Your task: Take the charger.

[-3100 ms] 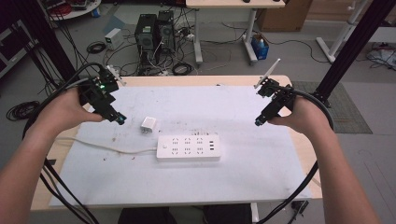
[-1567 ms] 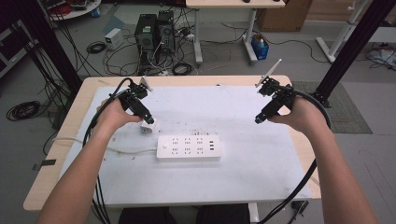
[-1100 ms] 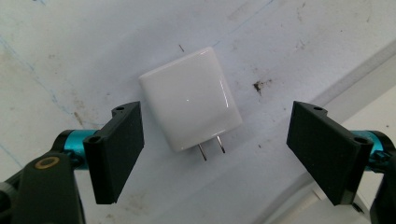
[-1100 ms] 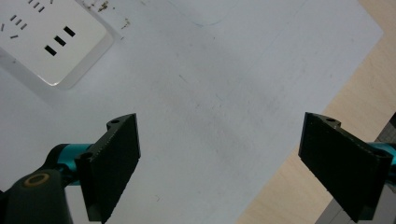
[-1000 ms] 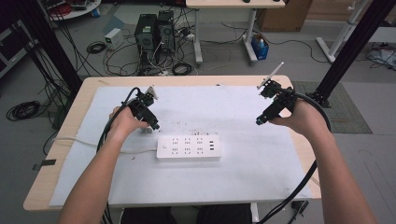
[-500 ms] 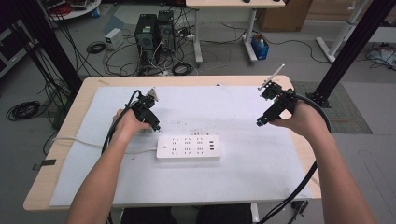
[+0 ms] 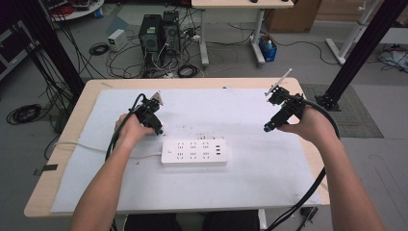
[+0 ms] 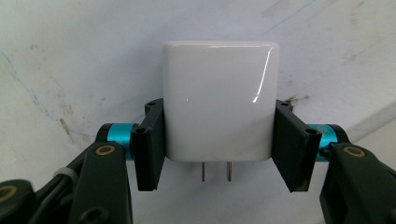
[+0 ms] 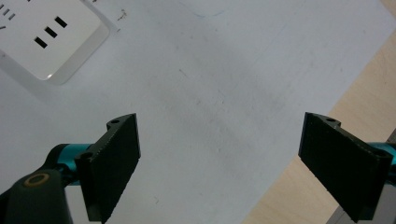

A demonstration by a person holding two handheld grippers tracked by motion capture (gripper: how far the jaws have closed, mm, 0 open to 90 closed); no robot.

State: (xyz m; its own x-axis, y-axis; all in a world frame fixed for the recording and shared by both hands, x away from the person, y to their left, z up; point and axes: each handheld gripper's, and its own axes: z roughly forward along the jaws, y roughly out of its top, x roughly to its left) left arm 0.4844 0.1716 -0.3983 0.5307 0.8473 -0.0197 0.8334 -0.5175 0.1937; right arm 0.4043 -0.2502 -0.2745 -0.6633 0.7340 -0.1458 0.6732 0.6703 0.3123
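We have just closed our left gripper on the glossy white square plug adapter; our right gripper gapes empty; the white rectangular plastic power strip still awaits it.

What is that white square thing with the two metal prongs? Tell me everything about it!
It is a white plug adapter, a glossy plastic block with rounded corners and two flat metal prongs sticking out of one face, toward the camera on the left tool. The left tool has just closed on it, its black pads pressing on two opposite sides. It sits over the pale table mat, just beyond the white power strip.
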